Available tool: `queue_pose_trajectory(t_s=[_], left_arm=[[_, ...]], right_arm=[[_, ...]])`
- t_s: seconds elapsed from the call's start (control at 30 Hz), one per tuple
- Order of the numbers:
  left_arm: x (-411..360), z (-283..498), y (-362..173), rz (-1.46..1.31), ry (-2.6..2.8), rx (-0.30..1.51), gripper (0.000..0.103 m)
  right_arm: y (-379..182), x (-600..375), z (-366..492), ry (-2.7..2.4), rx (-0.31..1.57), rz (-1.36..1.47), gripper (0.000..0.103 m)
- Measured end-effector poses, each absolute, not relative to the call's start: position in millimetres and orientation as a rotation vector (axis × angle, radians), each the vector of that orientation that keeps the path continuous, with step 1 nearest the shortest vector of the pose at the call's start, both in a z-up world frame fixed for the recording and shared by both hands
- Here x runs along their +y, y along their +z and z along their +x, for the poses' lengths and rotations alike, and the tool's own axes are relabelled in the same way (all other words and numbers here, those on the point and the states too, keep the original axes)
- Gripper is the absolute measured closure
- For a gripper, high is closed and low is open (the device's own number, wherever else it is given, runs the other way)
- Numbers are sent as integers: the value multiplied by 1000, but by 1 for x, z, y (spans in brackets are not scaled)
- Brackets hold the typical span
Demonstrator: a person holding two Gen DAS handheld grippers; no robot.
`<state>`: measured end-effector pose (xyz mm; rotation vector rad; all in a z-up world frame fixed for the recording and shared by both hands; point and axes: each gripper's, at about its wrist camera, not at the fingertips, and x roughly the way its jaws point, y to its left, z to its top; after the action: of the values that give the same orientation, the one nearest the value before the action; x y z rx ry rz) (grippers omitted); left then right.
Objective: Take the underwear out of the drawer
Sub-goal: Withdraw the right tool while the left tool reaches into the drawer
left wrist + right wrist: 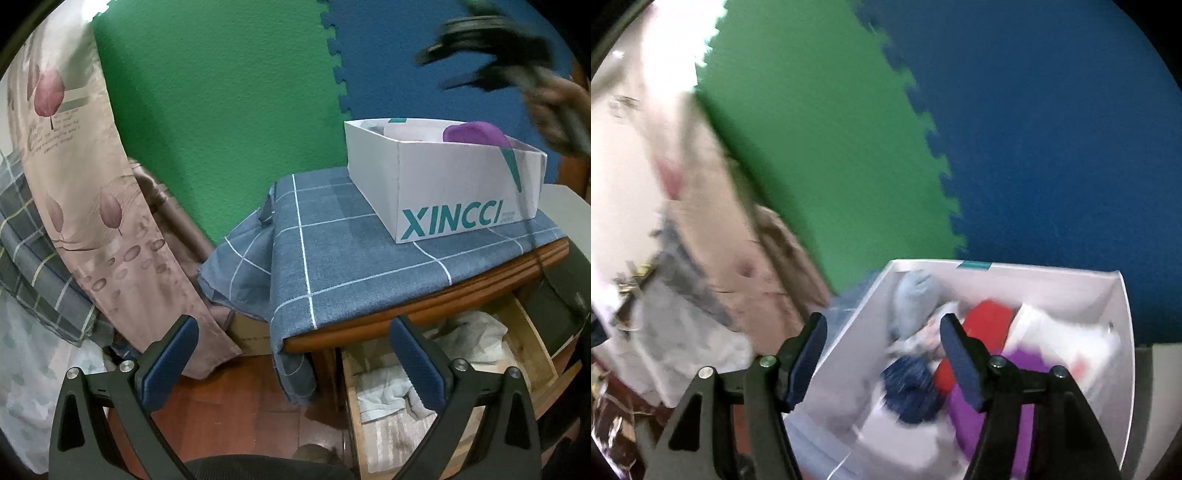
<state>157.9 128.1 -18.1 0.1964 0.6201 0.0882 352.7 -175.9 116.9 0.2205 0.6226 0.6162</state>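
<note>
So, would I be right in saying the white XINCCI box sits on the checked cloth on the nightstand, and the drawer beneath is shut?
Not quite: the drawer is pulled open, with pale clothing visible inside, as the left wrist view shows. The XINCCI box does sit on the checked cloth on the nightstand.

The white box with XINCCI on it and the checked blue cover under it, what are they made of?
The white box looks like thin matte cardboard: flat printed walls, sharp folded corners. The checked blue cover looks like woven cloth, probably cotton; it drapes and folds softly over the table edge, which looks like glossy varnished wood.
</note>
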Motion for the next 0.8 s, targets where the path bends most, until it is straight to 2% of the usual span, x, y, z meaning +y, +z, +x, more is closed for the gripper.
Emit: queue_pose_trajectory(t_s=[0.13,0.27,0.4,0.53,0.7,0.8], left_arm=[[123,159,-21,227,88,631,1],[114,161,-25,270,91,649,1],[98,166,-33,331,61,707,1],[72,169,-48,270,-67,822,1],[34,180,-82,217,-133,943,2],[8,190,-106,256,-124,1010,7]], right_arm=[[98,-208,259,605,545,140,34],[57,-251,188,444,534,-20,32],[9,-311,175,261,626,-17,32],[-18,-343,165,204,660,76,32],[-17,-335,163,252,634,52,32],[-17,-333,162,259,634,51,32]])
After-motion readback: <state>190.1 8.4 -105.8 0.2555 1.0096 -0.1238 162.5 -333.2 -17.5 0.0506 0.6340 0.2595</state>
